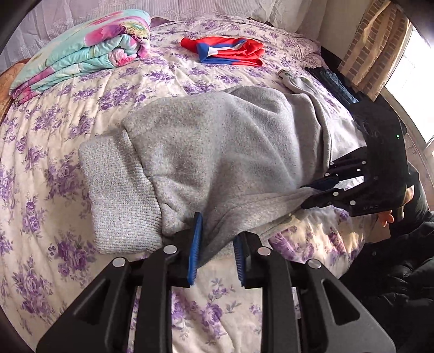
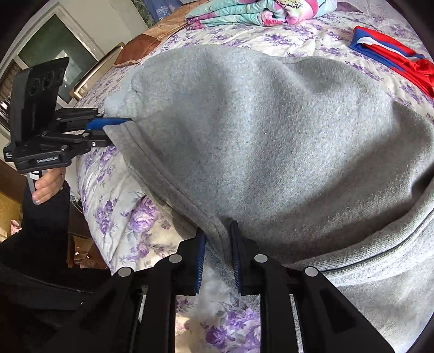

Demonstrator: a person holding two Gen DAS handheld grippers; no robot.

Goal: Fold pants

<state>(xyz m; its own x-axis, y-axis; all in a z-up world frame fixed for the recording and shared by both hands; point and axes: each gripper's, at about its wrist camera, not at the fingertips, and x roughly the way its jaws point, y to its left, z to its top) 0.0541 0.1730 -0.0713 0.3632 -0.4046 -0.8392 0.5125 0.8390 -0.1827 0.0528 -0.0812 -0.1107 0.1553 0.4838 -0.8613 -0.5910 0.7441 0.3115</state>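
Left wrist view. Item: grey pants, one pair, fleece, lying across the middle of the bed, ribbed cuff at 9 o'clock of the heap. Left gripper, at 6 o'clock: blue pads on either side of a fold of grey cloth near the cuff, clamped on it as far as can be seen. Right gripper, at 3 o'clock: fingers closed on the same near edge of the pants, held by a hand partly hidden behind it. Other stock, counted: one rolled floral quilt at 10 o'clock; one red, white and blue garment at 12 o'clock, well apart from the pants; one dark folded item at 2 o'clock, kind not legible.

Right wrist view. The pants fill the frame from centre to 3 o'clock. Right gripper, at 6 o'clock: the hemmed edge runs between its two blue pads, which pinch it. Left gripper, at 9 o'clock, bites the far end of that same edge. Quilt at 12 o'clock; tricolour garment at 2 o'clock.

Step in hand, by judgement: both grippers hold one long edge, the cloth bulging between them, so a fold is under way. Next move likely calls for carrying the edge across at equal height, keeping it taut, laying it flush on the opposite side, then letting go.
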